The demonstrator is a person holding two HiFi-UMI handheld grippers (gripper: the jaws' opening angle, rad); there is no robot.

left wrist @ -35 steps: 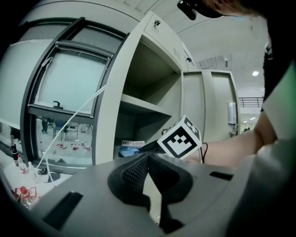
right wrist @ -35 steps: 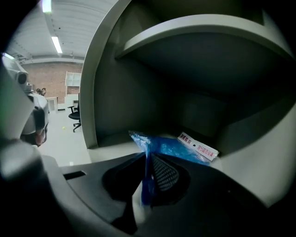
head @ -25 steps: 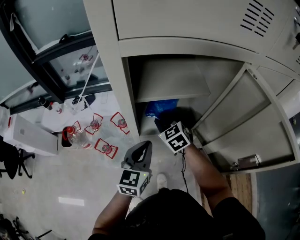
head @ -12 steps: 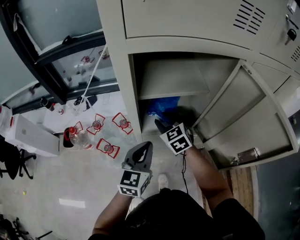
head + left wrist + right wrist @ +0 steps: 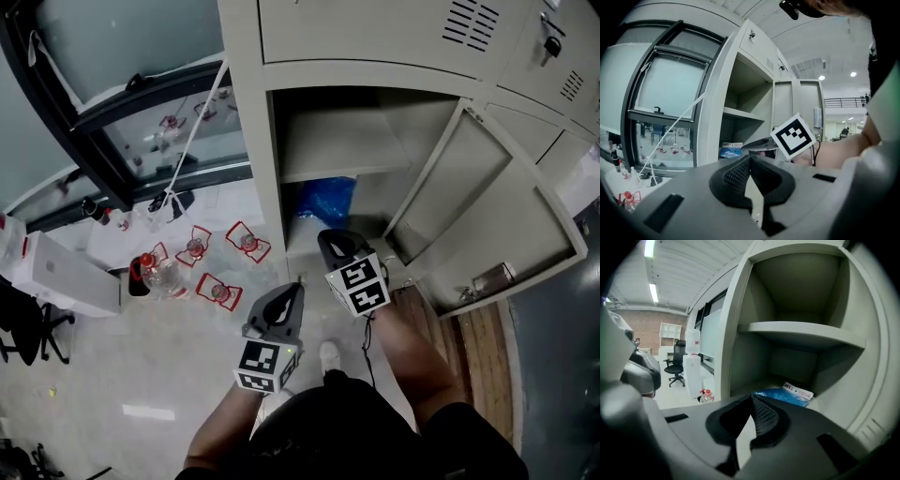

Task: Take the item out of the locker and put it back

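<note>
Blue packet [image 5: 322,200] is seen lying inside the locker [image 5: 251,141], below the 1 shelf [image 5: 342,155]; door [image 5: 487,216] is swung open at right. Right gripper [image 5: 333,246] is held just outside the opening, jaws together, empty. Left gripper [image 5: 286,295] is held nearer, left of it, jaws together, empty.

Counts at the locker
One left gripper [image 5: 292,292], one right gripper [image 5: 334,242]; one blue packet [image 5: 323,199]; one shelf [image 5: 342,150]; one open locker door [image 5: 487,206]; one clear bottle [image 5: 155,275].
</note>
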